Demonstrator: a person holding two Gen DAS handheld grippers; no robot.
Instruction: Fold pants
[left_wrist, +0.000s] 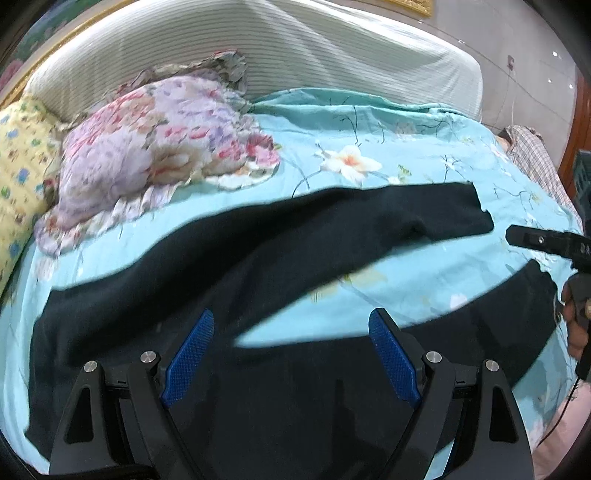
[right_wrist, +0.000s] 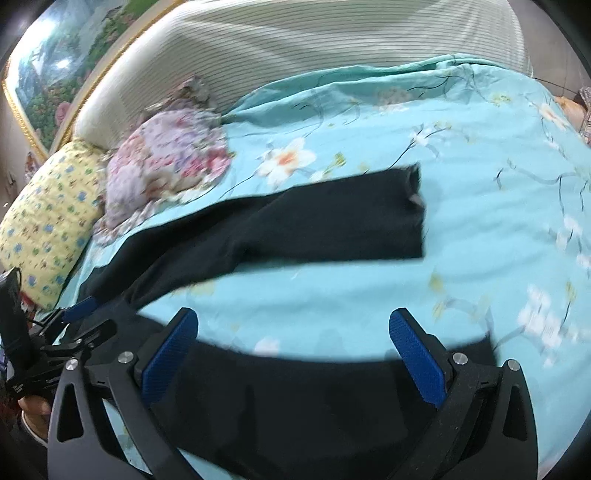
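Black pants (left_wrist: 229, 258) lie spread on a turquoise floral bedspread (left_wrist: 388, 140), legs apart in a V. The far leg's cuff (left_wrist: 476, 214) points right; the near leg runs along the bed's front edge. My left gripper (left_wrist: 291, 325) is open and empty, hovering over the crotch and waist area. My right gripper (right_wrist: 293, 325) is open and empty over the near leg (right_wrist: 332, 398), with the far leg (right_wrist: 332, 218) ahead. The right gripper also shows at the right edge of the left wrist view (left_wrist: 546, 242); the left one shows at the left edge of the right wrist view (right_wrist: 62, 332).
A floral pillow (left_wrist: 147, 147) and a yellow patterned pillow (left_wrist: 18, 177) lie at the bed's left. A striped white headboard (left_wrist: 295, 44) stands behind. Checked cloth (left_wrist: 535, 155) lies at the far right. A framed painting (right_wrist: 55, 62) hangs on the wall.
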